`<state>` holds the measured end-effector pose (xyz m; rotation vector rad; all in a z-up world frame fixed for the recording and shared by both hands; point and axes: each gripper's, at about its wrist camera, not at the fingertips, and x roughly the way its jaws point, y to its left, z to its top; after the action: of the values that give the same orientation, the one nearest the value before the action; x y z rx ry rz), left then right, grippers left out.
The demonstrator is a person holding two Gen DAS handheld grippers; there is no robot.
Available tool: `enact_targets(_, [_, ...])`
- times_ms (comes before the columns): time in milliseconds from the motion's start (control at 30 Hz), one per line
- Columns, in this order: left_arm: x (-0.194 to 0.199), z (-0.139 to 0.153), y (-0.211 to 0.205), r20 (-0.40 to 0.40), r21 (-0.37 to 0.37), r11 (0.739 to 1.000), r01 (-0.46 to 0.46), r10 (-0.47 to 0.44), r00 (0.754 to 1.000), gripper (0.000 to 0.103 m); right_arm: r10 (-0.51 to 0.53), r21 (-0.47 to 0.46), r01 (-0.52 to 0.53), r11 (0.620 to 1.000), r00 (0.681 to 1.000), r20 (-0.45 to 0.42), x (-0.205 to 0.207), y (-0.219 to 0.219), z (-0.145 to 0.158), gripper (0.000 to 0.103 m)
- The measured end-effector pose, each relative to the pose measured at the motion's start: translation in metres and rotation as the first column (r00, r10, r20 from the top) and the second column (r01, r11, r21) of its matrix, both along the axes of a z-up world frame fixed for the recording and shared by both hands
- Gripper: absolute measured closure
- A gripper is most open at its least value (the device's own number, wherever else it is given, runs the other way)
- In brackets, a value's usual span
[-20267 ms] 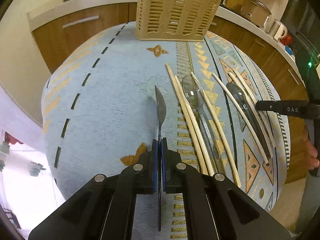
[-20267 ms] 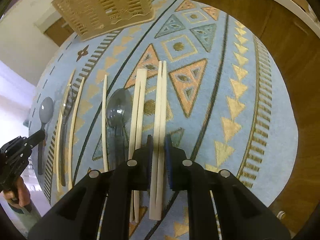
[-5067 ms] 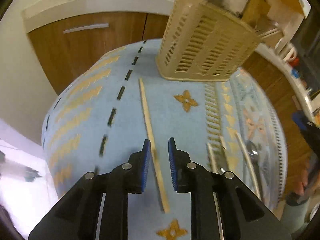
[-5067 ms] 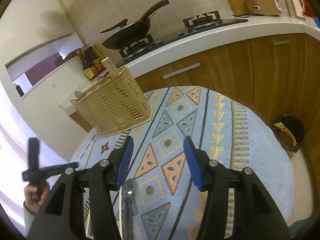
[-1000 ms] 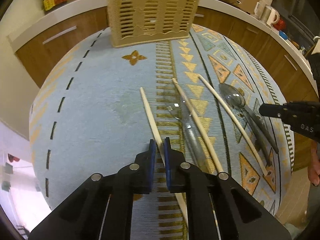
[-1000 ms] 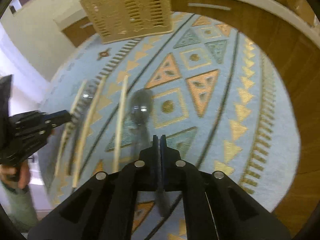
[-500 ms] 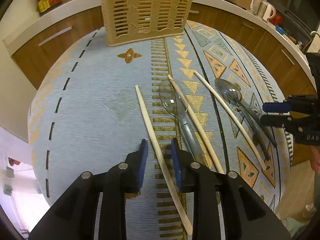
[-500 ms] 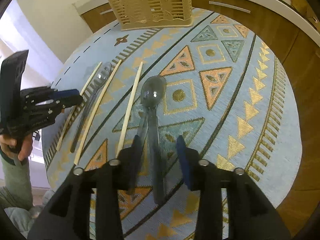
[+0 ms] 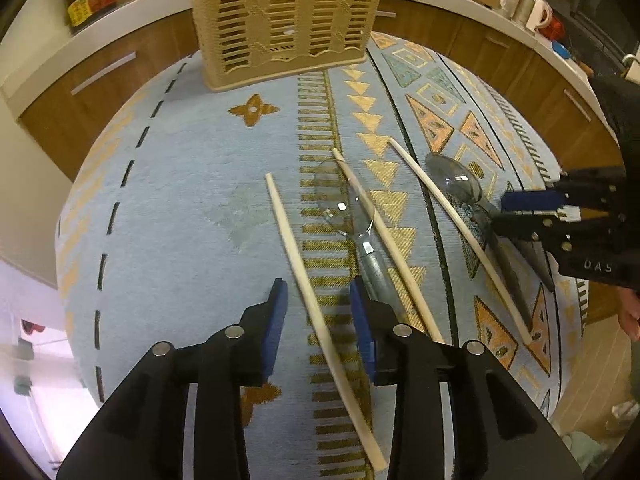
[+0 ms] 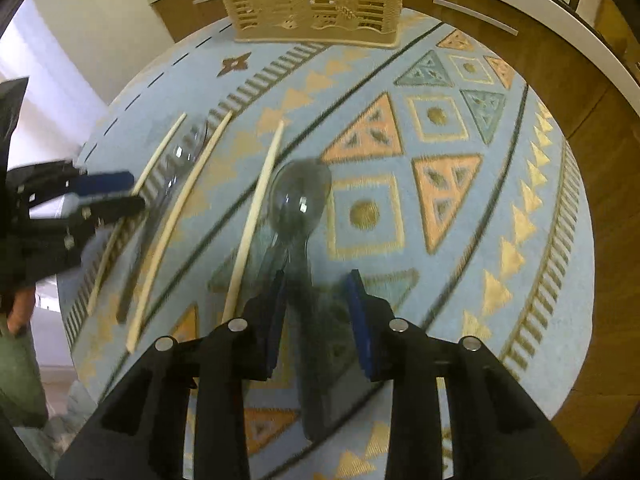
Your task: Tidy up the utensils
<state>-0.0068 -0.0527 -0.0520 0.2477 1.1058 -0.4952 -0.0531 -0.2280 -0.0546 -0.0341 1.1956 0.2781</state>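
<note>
Utensils lie on the patterned tablecloth (image 9: 168,184) before the slotted basket (image 9: 286,16), contents hidden. Left gripper (image 9: 319,312), jaws apart, straddles a chopstick (image 9: 298,252); right gripper (image 10: 316,312), jaws apart, straddles a clear spoon (image 10: 298,200).

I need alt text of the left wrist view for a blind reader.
The open left claw straddles a pale chopstick lying on a blue patterned tablecloth. To its right lie a clear spoon and two more chopsticks; a beige basket stands at the far edge.
</note>
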Motion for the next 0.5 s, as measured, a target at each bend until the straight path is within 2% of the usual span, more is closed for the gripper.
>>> enact_targets(33, [0.000, 0.000, -0.003, 0.002, 0.012, 1.000, 0.004, -0.004, 1.000, 0.072, 0.004, -0.008, -0.004, 1.000, 1.000, 0.000, 0.004, 0.003, 0.001, 0.076])
enact_targets(67, [0.001, 0.000, -0.007, 0.008, 0.035, 0.999, 0.009, -0.009, 1.000, 0.072, 0.011, -0.020, -0.011, 1.000, 1.000, 0.000, 0.007, 0.007, 0.001, 0.083])
enact_targets(133, [0.000, -0.001, -0.012, 0.024, 0.069, 0.998, 0.013, -0.015, 1.000, 0.081, 0.028, -0.023, -0.029, 0.999, 1.000, -0.011, 0.010, 0.011, 0.002, 0.093])
enact_targets(167, [-0.002, -0.002, -0.016, 0.047, 0.107, 0.994, 0.014, -0.019, 0.999, 0.084, 0.026, -0.022, -0.026, 0.999, 1.000, -0.011, 0.010, 0.011, 0.003, 0.093])
enact_targets(200, [-0.003, -0.002, -0.017, 0.055, 0.116, 0.993, 0.016, -0.023, 0.998, 0.095, 0.024, -0.021, -0.024, 0.999, 1.000, -0.008, 0.009, 0.011, 0.003, 0.093])
enact_targets(267, [-0.004, -0.001, -0.017, 0.074, 0.116, 0.993, 0.002, -0.010, 0.997, 0.099, 0.008, -0.002, -0.008, 1.000, 1.000, 0.010, 0.008, 0.006, 0.006, 0.093])
enact_targets(433, [0.001, 0.015, 0.008, 0.091, -0.064, 0.996, -0.057, 0.062, 0.994, 0.100, -0.021, 0.116, 0.009, 0.993, 0.995, 0.101, 0.001, -0.012, 0.031, 0.093])
enact_targets(500, [0.000, 0.034, 0.019, 0.139, -0.134, 0.989, -0.062, 0.081, 0.987, 0.100, -0.019, 0.144, -0.002, 0.990, 0.990, 0.142, -0.001, -0.015, 0.043, 0.093])
